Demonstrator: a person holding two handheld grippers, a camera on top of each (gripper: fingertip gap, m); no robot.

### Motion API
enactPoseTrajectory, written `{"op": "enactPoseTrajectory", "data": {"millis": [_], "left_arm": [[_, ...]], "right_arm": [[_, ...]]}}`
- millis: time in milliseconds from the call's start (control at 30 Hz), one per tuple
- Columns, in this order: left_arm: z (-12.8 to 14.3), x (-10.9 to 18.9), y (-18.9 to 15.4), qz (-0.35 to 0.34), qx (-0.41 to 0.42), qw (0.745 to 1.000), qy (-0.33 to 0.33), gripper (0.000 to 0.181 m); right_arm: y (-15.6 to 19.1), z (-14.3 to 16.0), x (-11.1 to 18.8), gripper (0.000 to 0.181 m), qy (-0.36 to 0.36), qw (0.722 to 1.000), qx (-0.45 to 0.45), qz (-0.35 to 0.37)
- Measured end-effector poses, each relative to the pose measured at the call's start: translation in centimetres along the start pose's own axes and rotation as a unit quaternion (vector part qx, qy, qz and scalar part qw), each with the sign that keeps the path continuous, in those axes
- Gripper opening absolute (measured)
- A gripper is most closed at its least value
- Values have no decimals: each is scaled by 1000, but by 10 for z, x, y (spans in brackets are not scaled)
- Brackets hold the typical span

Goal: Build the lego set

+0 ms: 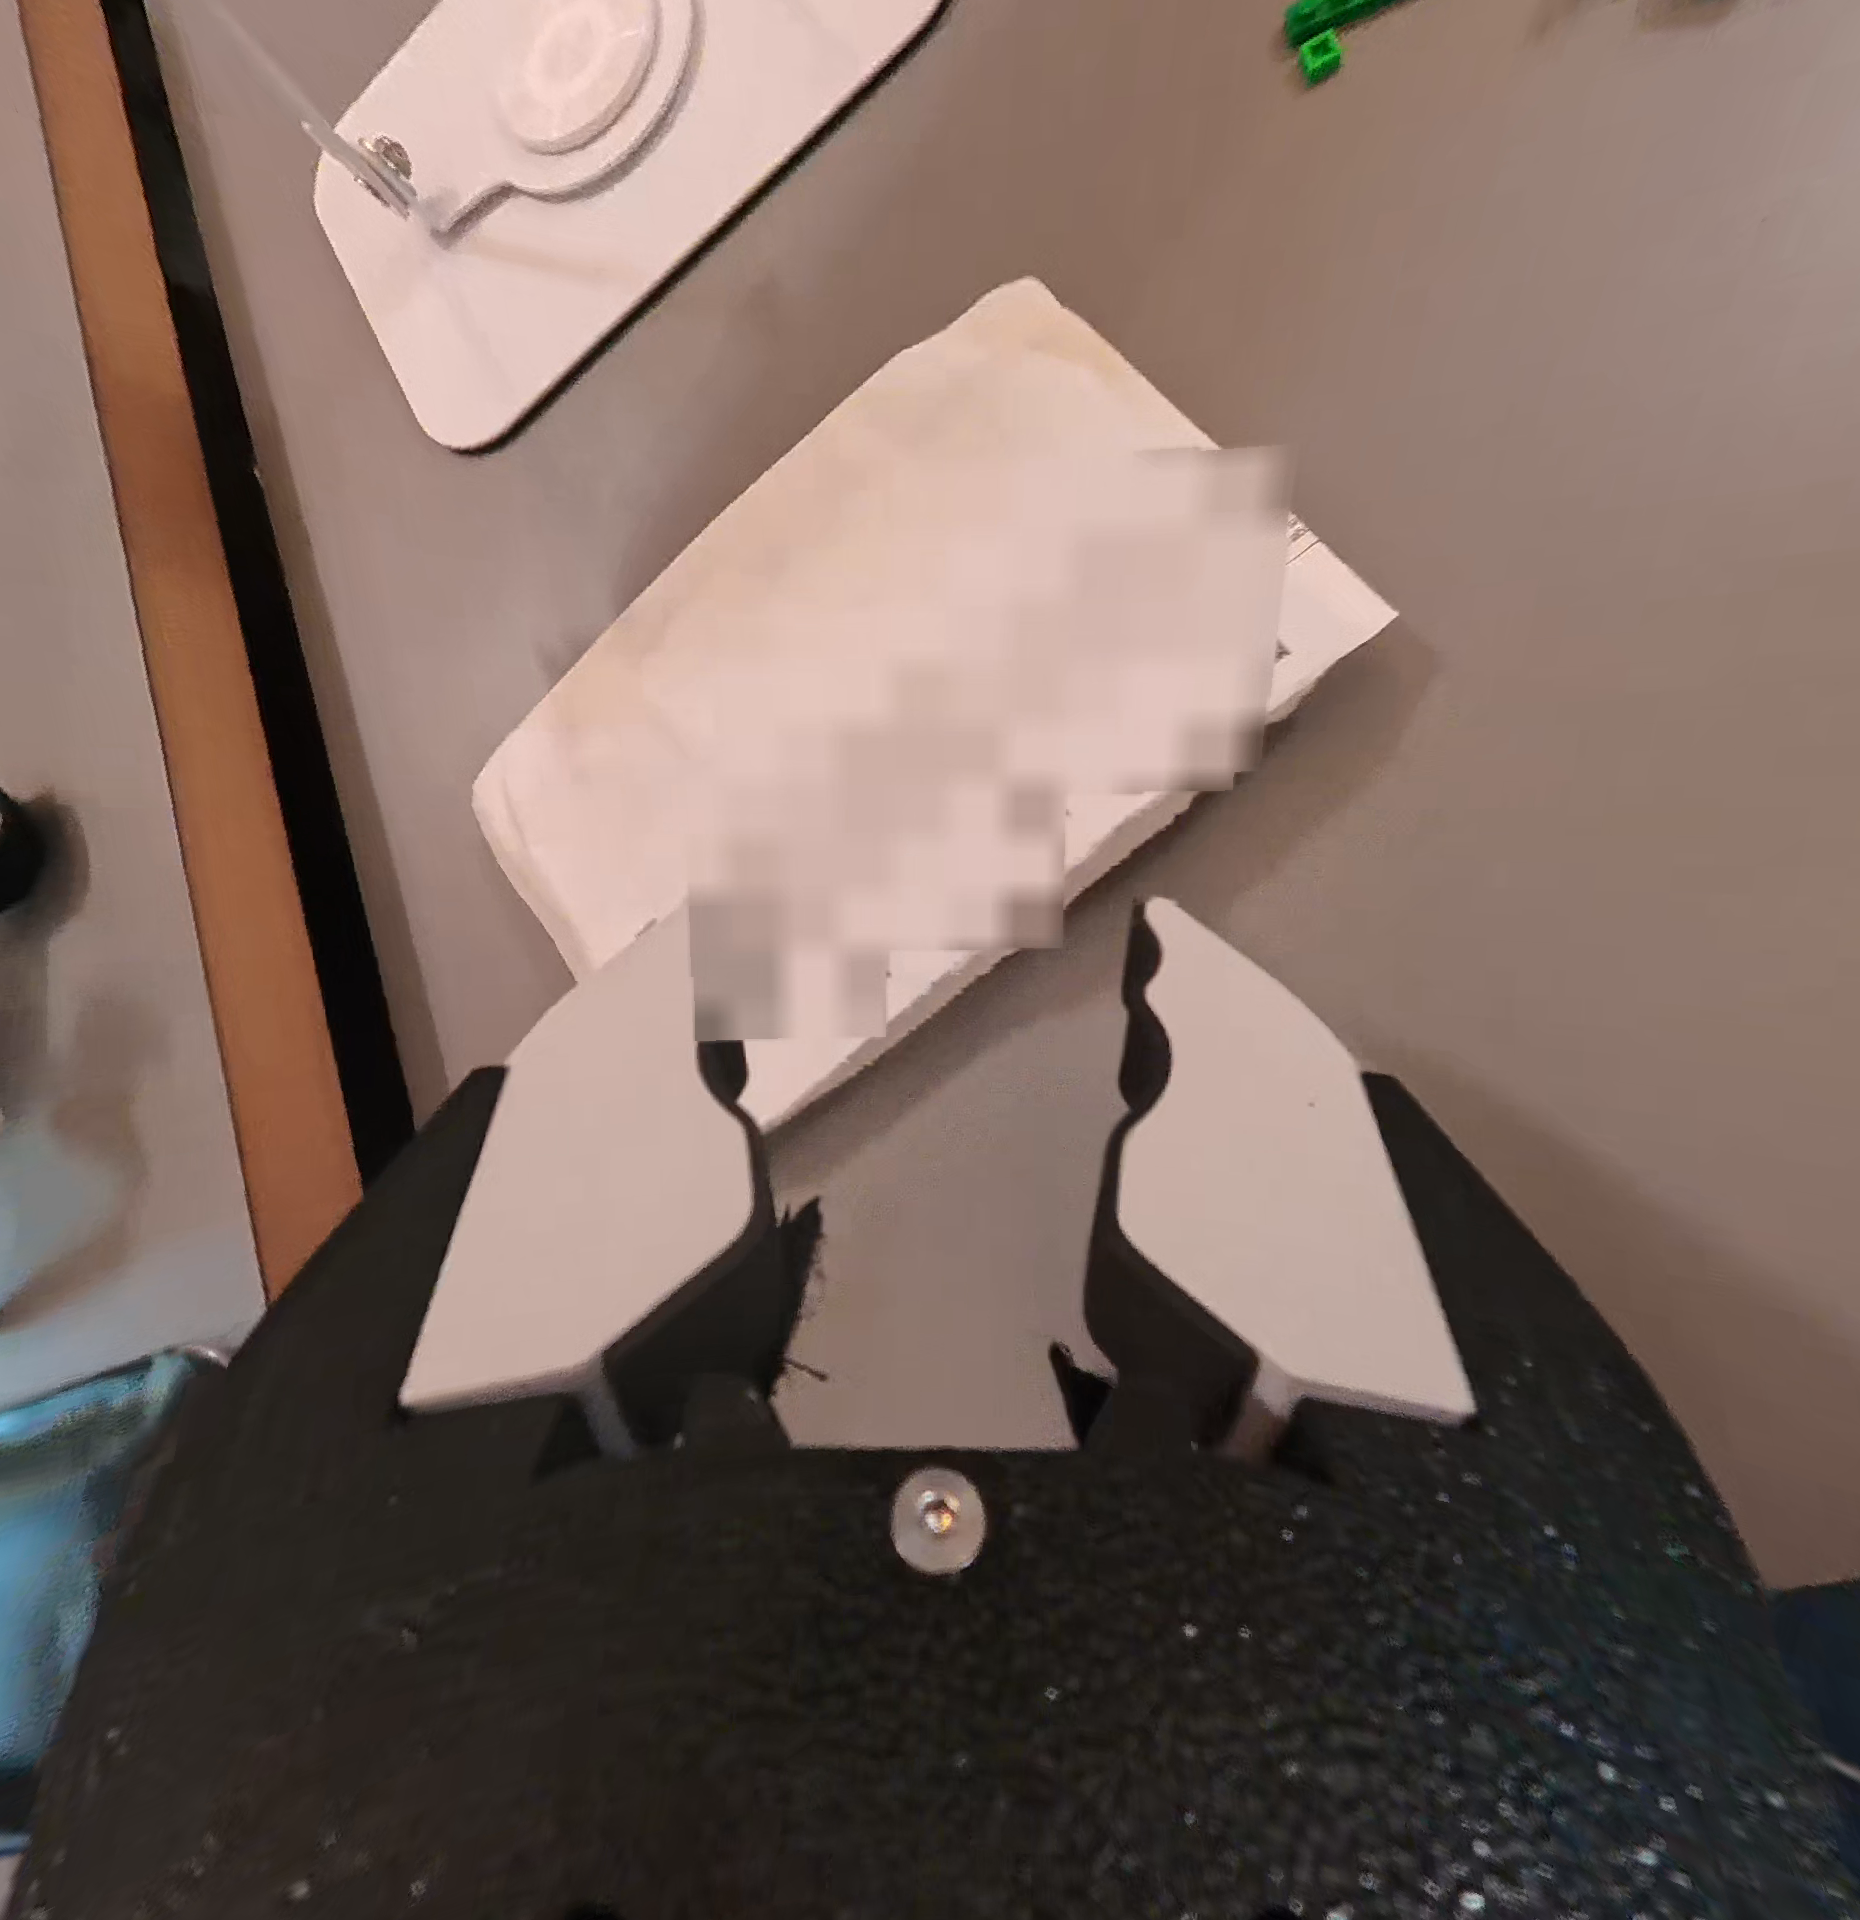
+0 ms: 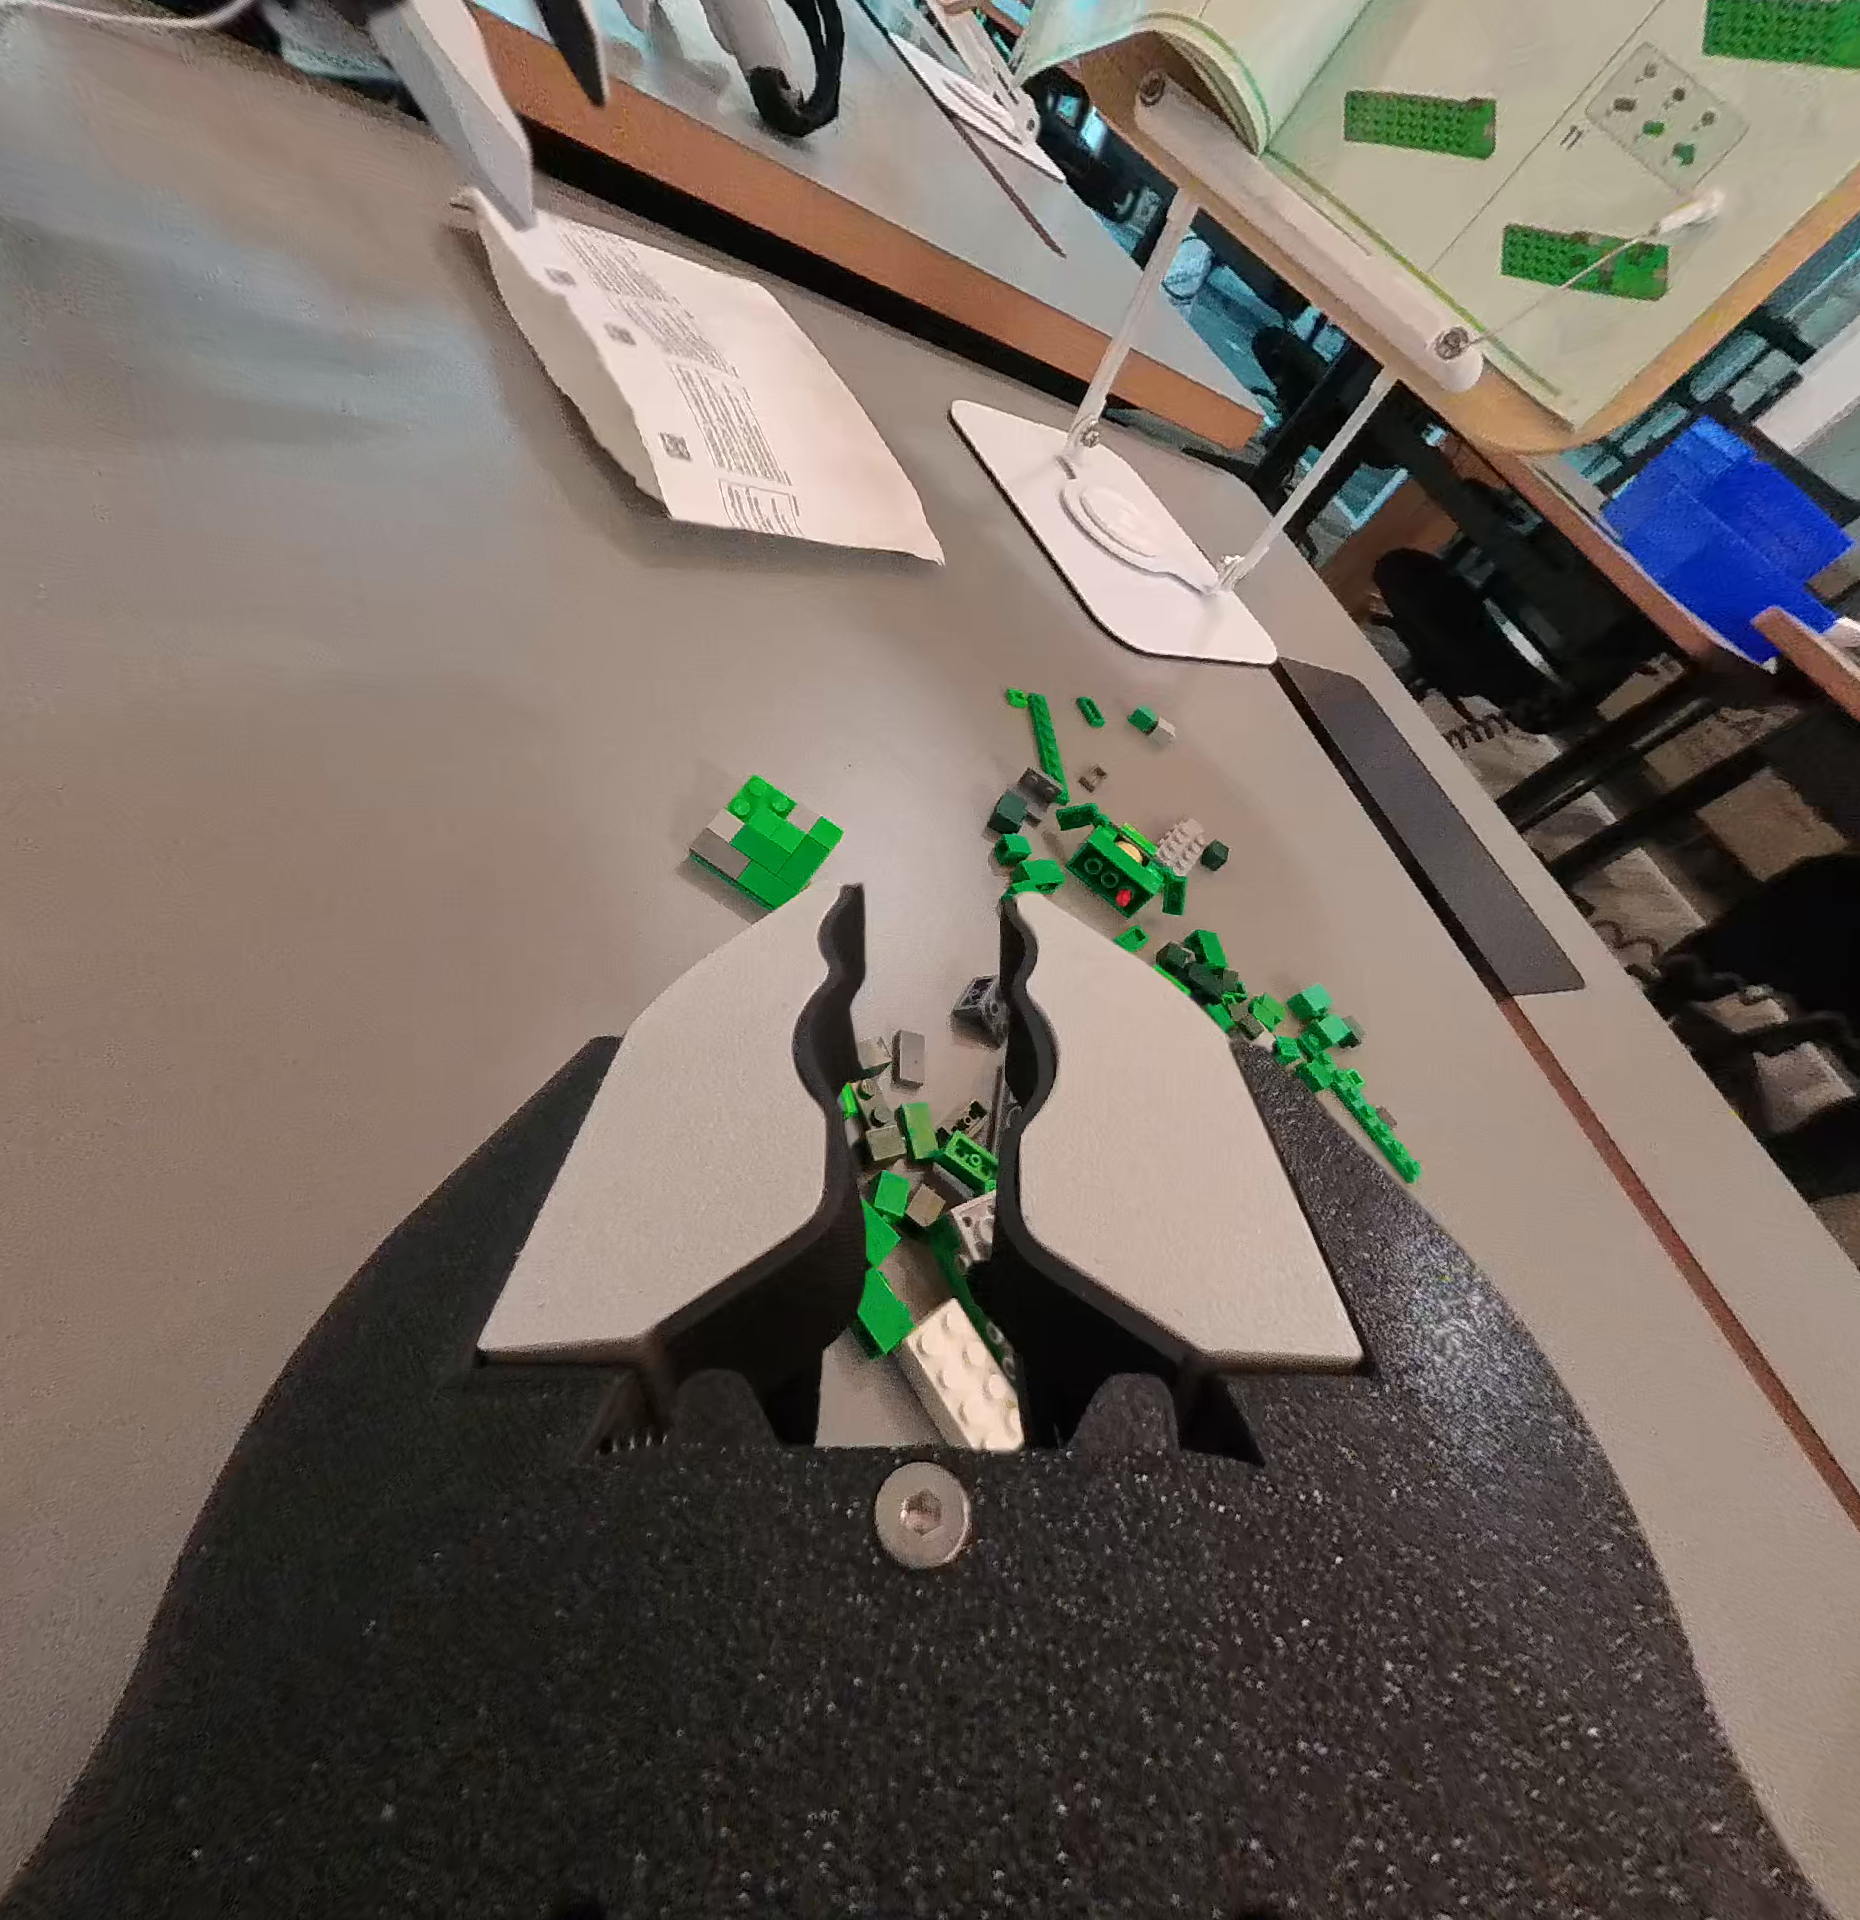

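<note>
Your left tongs (image 1: 931,1049) sit nearest the lens in the left wrist view, jaws spread wide with nothing between them, pointed at a white paper packet (image 1: 801,644) that lies flat and slantwise on the grey desk (image 1: 1528,416); only a few green bits (image 1: 1321,47) show at the far top right, so this hand is well away from the bricks. Your right tongs (image 2: 931,914) are also parted and empty, the gap narrower, hovering right over the heap of loose green and grey lego pieces (image 2: 926,1153), with a white studded brick (image 2: 962,1371) closest beneath the jaws. Left to right beyond the tips you have one small part-built green and grey plate assembly (image 2: 765,840), lying just ahead and left of the jaws, then the scatter of loose pieces running ahead and right; they are too many and too small to count. One long green strip (image 2: 1367,1122) lies at the right, its long axis running toward the desk's near right side. One open instruction booklet (image 2: 1528,177) stands on one white stand (image 2: 1123,530). The right hand is clearly the nearer one for picking.
</note>
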State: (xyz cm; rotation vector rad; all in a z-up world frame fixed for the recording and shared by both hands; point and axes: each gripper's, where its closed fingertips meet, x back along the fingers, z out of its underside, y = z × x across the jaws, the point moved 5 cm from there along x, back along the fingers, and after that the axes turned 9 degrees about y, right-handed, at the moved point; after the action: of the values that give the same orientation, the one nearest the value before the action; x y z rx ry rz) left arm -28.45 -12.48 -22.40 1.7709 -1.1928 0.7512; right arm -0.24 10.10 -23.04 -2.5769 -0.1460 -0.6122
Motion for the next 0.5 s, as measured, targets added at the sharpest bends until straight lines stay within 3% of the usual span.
{"op": "enactPoseTrajectory", "data": {"millis": [100, 233, 400, 500], "left_arm": [[-3, 17, -20, 17, 28, 998, -58, 78], [-36, 24, -90, 133, -14, 978, -158, 85], [-71, -19, -163, 207, -116, 962, -134, 98], [-87, -39, -186, 249, -147, 949, -125, 93]], "right_arm": [[1, -1, -2, 25, -9, 1000, -8, 4], [2, -6, -4, 26, -33, 999, -33, 8], [-3, 0, -4, 26, -30, 997, -67, 7], [-7, 2, -1, 26, -36, 996, -87, 2]]}}
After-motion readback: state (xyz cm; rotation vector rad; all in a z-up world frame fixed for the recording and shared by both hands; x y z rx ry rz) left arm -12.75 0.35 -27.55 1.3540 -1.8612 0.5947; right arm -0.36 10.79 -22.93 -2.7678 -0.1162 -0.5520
